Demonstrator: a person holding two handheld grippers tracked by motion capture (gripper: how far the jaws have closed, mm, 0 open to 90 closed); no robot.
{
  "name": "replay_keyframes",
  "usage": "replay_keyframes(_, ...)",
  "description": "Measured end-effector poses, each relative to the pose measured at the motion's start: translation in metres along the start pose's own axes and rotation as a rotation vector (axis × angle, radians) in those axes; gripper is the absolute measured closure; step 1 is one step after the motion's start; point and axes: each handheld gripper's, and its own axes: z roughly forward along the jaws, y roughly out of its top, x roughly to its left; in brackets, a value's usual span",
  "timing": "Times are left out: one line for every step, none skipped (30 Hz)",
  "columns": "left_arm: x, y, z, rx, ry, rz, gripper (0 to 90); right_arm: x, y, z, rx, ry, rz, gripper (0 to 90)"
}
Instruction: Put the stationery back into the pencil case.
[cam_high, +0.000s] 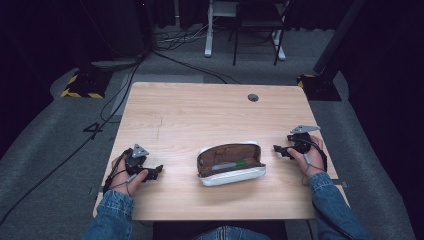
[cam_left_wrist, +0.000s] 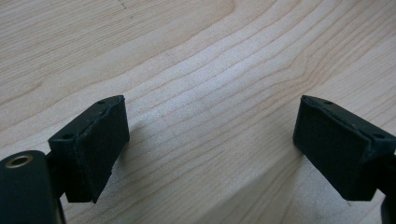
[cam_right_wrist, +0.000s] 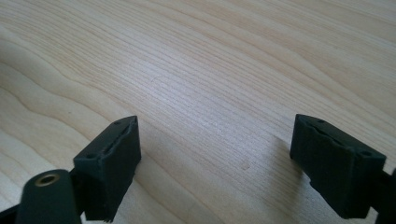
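Oblong brown pencil case (cam_high: 231, 163) — unzipped, white-edged — on the pale-grained wooden table (cam_high: 200, 107), between the left gripper (cam_high: 156, 171) and right gripper (cam_high: 278, 149), both wide open and empty.

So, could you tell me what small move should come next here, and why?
Probably bring the right gripper in toward the open pencil case. Both it and the left gripper are open and empty, resting on the table either side of the case, which lies unzipped with pens inside.

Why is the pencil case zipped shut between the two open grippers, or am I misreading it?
Misread: the pencil case lies unzipped and open, pens visible inside, per the high view. It does sit between the left gripper and right gripper, both open.
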Motion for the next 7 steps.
replay_keyframes(0.0003,0.0001,-0.0001,0.001,0.002,0.005,10.8,-0.0002,-0.0001,0.0001,0.0,-0.001,-0.001,16.2)
replay_keyframes(0.0002,0.0001,-0.0001,0.001,0.001,0.004,10.8,-0.0002,-0.0002,0.0004,-0.002,-0.001,-0.001,15.3)
replay_keyframes(0.0003,0.0001,-0.0002,0.001,0.002,0.004,10.8,0.0,-0.0008,0.0013,-0.01,-0.005,0.002,13.9)
replay_keyframes(0.0003,0.0001,-0.0002,0.001,0.002,0.004,10.7,0.0,-0.0008,0.0013,-0.01,-0.005,0.002,13.9)
replay_keyframes(0.0,0.0001,0.0,0.002,0.0,0.001,10.7,0.0009,-0.0003,0.0026,-0.011,-0.014,0.007,12.3)
replay_keyframes(0.0,0.0001,0.0,0.002,0.0,0.001,10.7,0.0009,-0.0003,0.0026,-0.011,-0.014,0.007,12.3)
replay_keyframes(0.0,0.0001,0.0,0.002,0.001,0.002,10.7,0.0006,0.0,0.003,-0.009,-0.014,0.004,11.9)
